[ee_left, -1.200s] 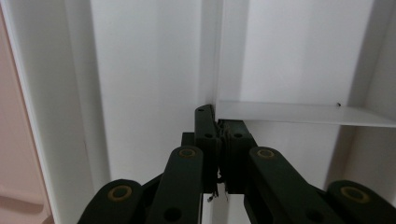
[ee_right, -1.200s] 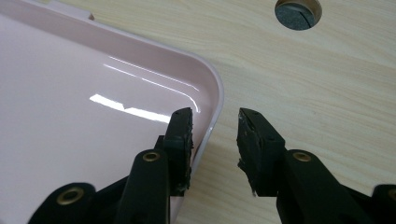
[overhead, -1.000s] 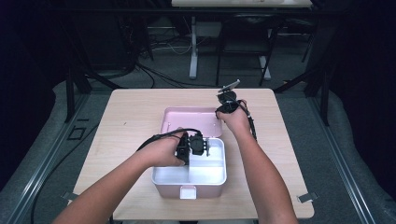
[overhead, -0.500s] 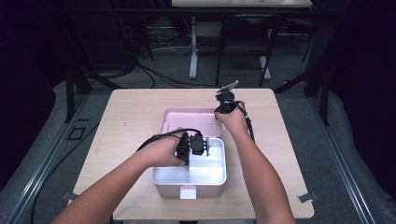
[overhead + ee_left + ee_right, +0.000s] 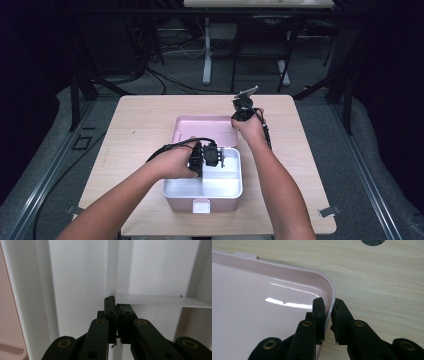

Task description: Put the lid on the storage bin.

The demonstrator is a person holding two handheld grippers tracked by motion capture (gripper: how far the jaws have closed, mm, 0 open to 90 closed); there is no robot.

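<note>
A pale, square wooden table (image 5: 150, 125) with a fine straight grain carries everything here. Near its middle sits a glossy rectangular plastic lunch box (image 5: 204, 186), pink outside and smooth white inside, split into compartments by thin white dividers (image 5: 160, 300). Touching the box's far edge lies its shallow pink plastic lid (image 5: 200, 131), open side up, shiny enough to catch streaks of light, with rounded corners and a thin raised rim.

The left gripper (image 5: 209, 156), matte black with bolted linkages, reaches down into the box; its jaws are clenched on the upright edge of a divider where two walls meet. The right gripper (image 5: 243, 112) stands at the lid's far right corner; its jaws have just been closing, with the lid's rim (image 5: 329, 308) between the rough black pads, which now pinch it.
</note>
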